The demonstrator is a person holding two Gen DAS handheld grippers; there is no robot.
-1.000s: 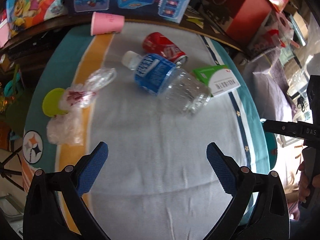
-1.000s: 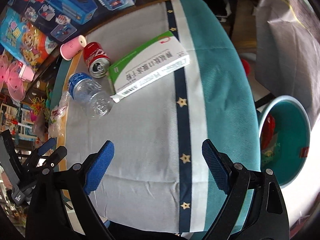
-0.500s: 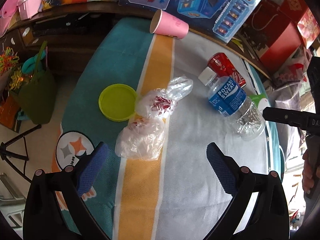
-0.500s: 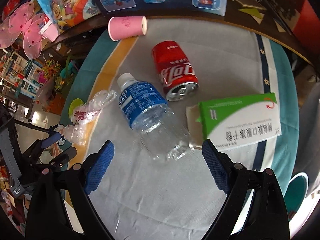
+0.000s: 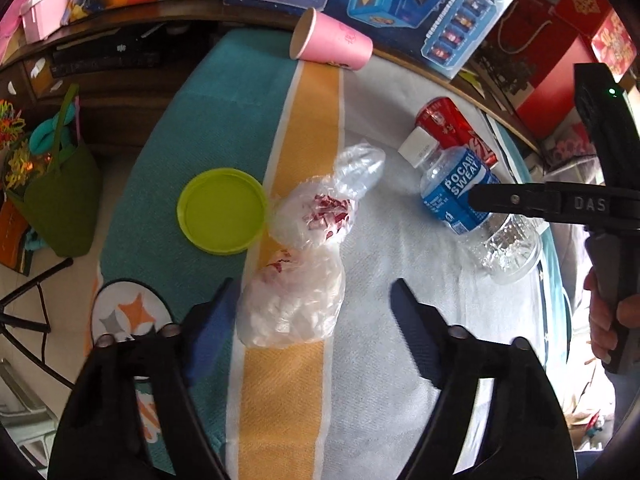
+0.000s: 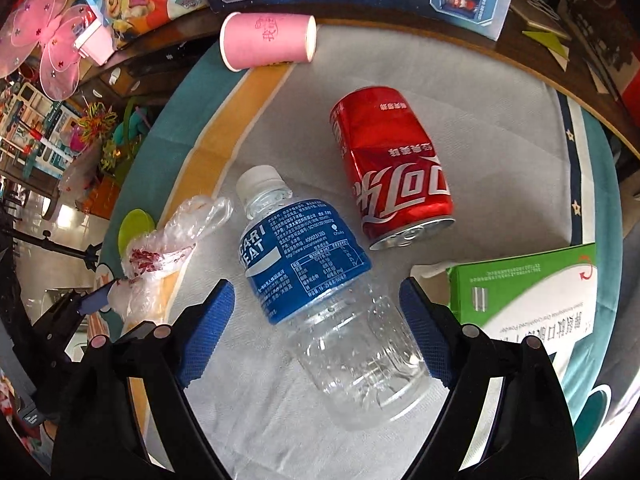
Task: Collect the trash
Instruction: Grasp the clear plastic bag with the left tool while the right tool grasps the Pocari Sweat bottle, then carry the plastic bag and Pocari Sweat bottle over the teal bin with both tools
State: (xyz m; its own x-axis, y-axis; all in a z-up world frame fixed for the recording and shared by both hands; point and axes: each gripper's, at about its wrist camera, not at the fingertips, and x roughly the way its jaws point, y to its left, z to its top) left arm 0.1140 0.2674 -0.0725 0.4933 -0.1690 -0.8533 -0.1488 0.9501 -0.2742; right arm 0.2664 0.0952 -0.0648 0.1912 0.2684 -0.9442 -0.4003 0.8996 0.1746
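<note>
Trash lies on a round clothed table (image 5: 392,400). My left gripper (image 5: 310,320) is open, its jaws either side of a crumpled clear plastic bag (image 5: 296,304); a second clear bag with red print (image 5: 320,216) lies just beyond. My right gripper (image 6: 320,328) is open, its jaws straddling an empty Pocari Sweat bottle (image 6: 320,280) lying on its side. A dented red cola can (image 6: 392,168), a pink paper cup (image 6: 268,42) and a green-white box (image 6: 532,292) lie around it. The bottle (image 5: 460,196) and can (image 5: 448,124) also show in the left wrist view.
A lime-green lid (image 5: 222,210) lies left of the bags. Toy boxes (image 5: 400,4) line the table's far edge. A green bag (image 5: 56,200) stands on the floor at left. The right gripper's body (image 5: 600,200) reaches over the table's right side.
My left gripper has come down closer, so its jaws flank the nearer plastic bag. My right gripper has moved in over the bottle, which now lies between its jaws.
</note>
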